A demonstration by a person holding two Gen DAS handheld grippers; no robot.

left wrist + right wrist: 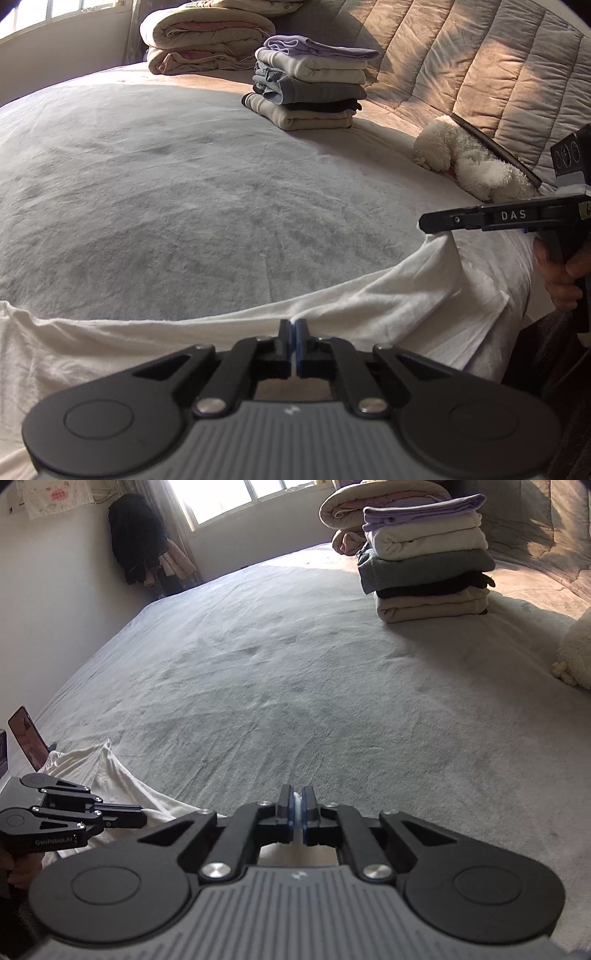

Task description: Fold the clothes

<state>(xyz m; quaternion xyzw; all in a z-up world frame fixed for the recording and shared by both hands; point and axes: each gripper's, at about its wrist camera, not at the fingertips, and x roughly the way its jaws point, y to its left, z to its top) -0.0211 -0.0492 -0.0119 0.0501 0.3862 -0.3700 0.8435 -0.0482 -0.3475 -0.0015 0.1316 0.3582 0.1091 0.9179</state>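
Note:
A white garment lies along the near edge of the grey bed cover, with its far edge lifted in a sagging line. My left gripper is shut on that edge at the bottom centre of the left wrist view. My right gripper comes in from the right, shut on the same edge further along, with a hand on its handle. In the right wrist view, white cloth shows between the pads of the right gripper. The left gripper pinches the white garment at lower left.
A stack of folded clothes stands at the far side, a rolled quilt behind it. A white plush toy lies by the padded headboard. A phone stands propped at the left. Dark clothes hang in the corner.

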